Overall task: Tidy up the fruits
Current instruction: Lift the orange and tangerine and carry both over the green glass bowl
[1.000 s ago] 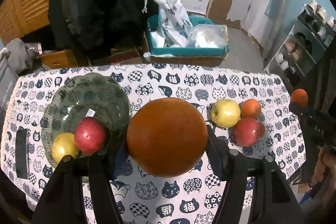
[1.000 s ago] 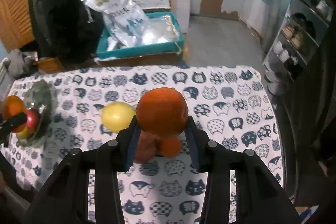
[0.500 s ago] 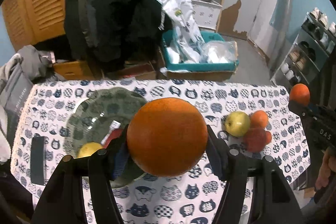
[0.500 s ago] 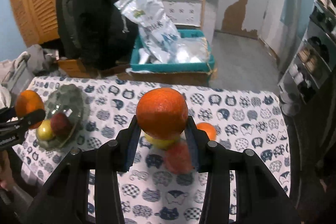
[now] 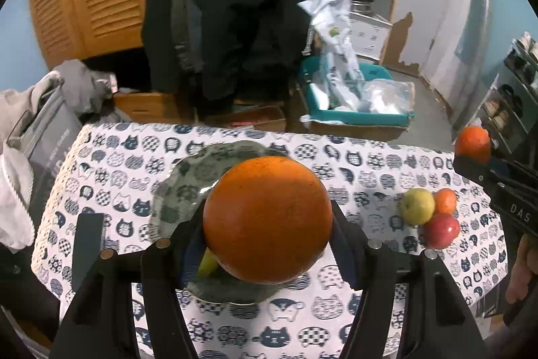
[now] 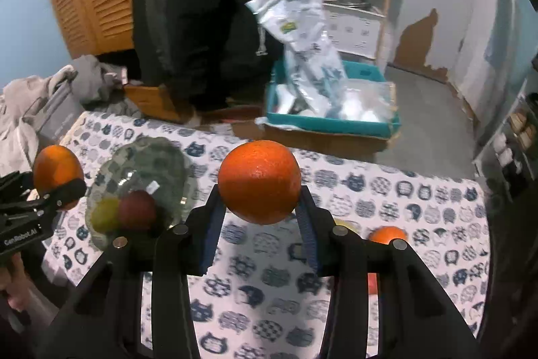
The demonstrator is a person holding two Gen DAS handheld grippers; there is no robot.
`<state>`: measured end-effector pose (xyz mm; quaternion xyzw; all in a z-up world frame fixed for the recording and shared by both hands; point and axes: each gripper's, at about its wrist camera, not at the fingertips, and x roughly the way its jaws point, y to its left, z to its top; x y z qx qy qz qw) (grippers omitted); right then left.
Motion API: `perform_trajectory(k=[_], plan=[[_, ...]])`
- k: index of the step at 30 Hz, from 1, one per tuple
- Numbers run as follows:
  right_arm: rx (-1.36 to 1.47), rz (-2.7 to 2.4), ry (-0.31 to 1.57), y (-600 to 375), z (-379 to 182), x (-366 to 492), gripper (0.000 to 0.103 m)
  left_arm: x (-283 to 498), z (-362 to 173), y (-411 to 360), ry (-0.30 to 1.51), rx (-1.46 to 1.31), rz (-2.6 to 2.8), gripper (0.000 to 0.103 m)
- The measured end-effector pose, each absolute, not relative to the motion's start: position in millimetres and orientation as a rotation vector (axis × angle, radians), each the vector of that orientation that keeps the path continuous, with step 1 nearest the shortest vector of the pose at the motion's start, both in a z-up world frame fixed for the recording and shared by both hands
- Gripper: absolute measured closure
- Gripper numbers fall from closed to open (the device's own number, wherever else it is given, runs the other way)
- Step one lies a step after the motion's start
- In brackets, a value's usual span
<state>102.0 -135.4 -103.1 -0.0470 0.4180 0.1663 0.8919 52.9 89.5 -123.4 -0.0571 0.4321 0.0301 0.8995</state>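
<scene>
Gripping a big orange [image 5: 267, 219], your left gripper [image 5: 267, 234] hangs above the green plate [image 5: 188, 187] on the cat-print cloth [image 5: 111, 177], jaws clamped on the fruit's sides. On that plate sit a yellow apple [image 6: 105, 213] and a red apple [image 6: 137, 210], touching. Further right, your right gripper [image 6: 259, 211] is clenched on a smaller orange [image 6: 259, 180], held up off the cloth. Beyond it, a loose cluster lies on the cloth: green apple [image 5: 418, 206], small orange [image 5: 445, 201], red fruit [image 5: 441, 230], all touching.
</scene>
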Motion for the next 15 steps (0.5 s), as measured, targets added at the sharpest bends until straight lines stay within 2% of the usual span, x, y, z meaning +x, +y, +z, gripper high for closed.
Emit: perform_trajectory(k=[15], plan=[[-0.165,0.463,0.913,-32.9,-134.2,128.0,0.062,72.1,-156.8,161.4,0.945,-0.196,0.156,0.036]])
